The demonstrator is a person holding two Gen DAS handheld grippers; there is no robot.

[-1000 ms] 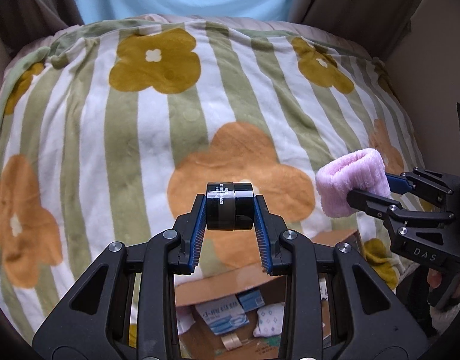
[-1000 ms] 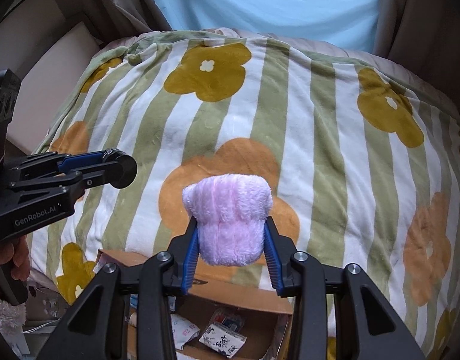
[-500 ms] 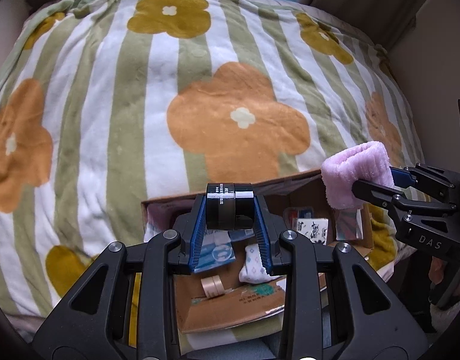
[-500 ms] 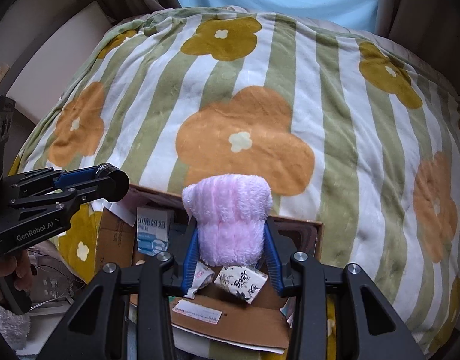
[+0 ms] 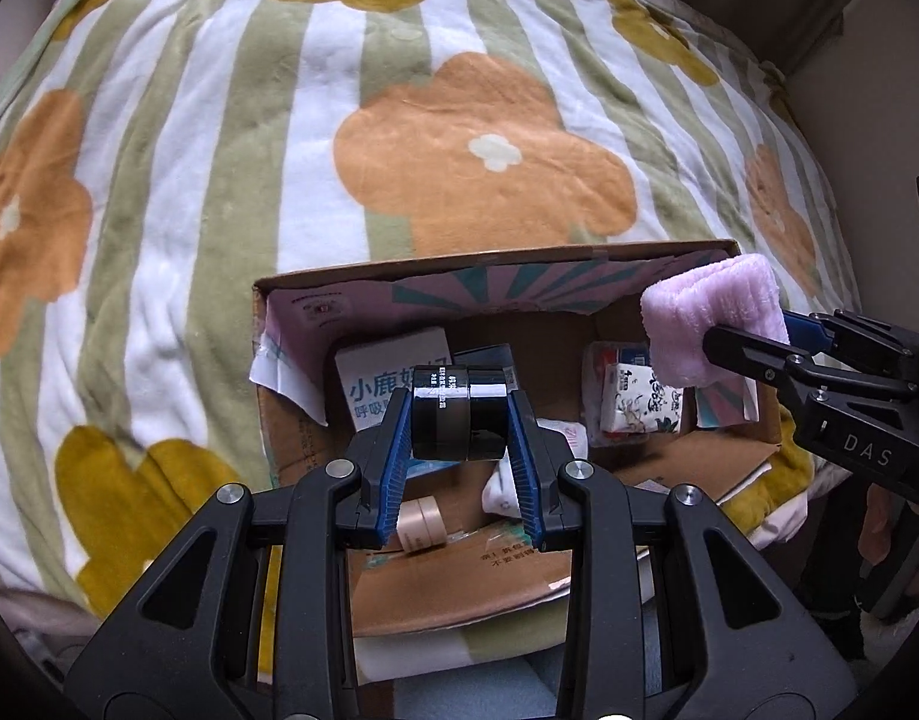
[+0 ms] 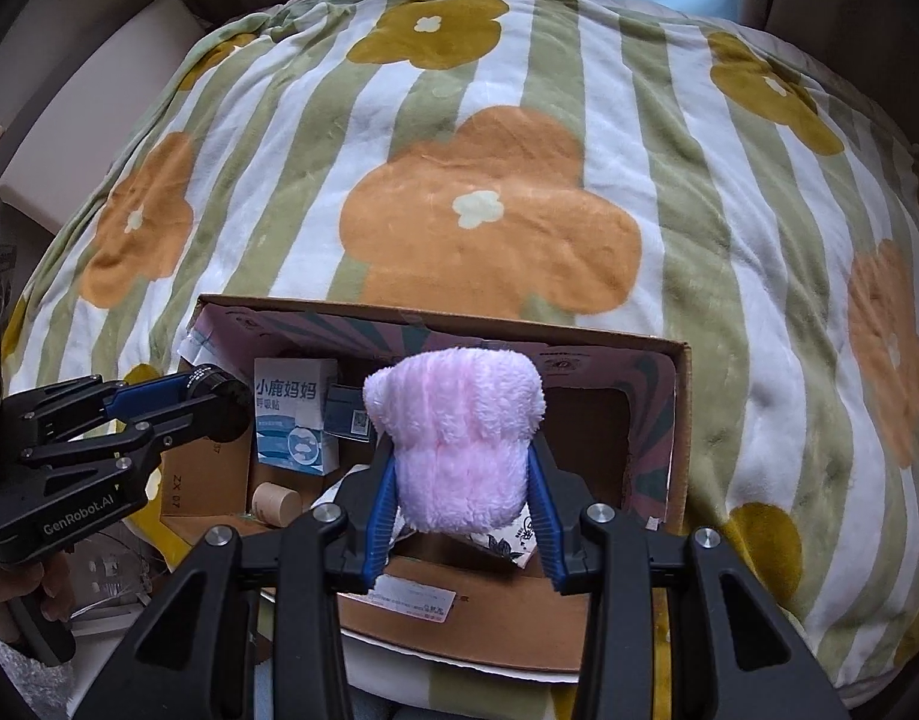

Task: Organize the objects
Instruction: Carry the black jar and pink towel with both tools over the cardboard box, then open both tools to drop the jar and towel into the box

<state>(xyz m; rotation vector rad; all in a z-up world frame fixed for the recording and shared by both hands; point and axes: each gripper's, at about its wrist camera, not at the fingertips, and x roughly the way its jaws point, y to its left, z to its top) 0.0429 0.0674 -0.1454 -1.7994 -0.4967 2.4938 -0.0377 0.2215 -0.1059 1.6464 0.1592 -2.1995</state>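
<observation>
Both loads hang above the open brown cardboard box (image 5: 489, 264), which rests on the green-striped fleece blanket with orange and yellow flowers (image 5: 219, 150) near the blanket's front edge, so each seems to be carried there for dropping in among what the box already holds. The left gripper (image 5: 459, 414) is closed to a narrow gap on a small glossy black cylindrical jar (image 5: 459, 414), pinched sideways by its ends between the blue-lined fingers, a hold that probably keeps the slick sides from rolling. It sits over the box's left half, above a white and blue carton with printed characters (image 6: 294, 420) and a short tan cardboard roll (image 5: 422, 522). The right gripper (image 6: 459, 474) is clamped at a medium width on a folded fluffy pink cloth (image 6: 453, 432), squeezed at its lower part so the soft top bulges out above the fingers. It hovers over the box's right half, just above a white tissue pack with dark line drawings (image 5: 639, 402). Neither load touches the box or its contents as far as I can tell; the bare brown floor at the right rear corner looks the likeliest room for the cloth
</observation>
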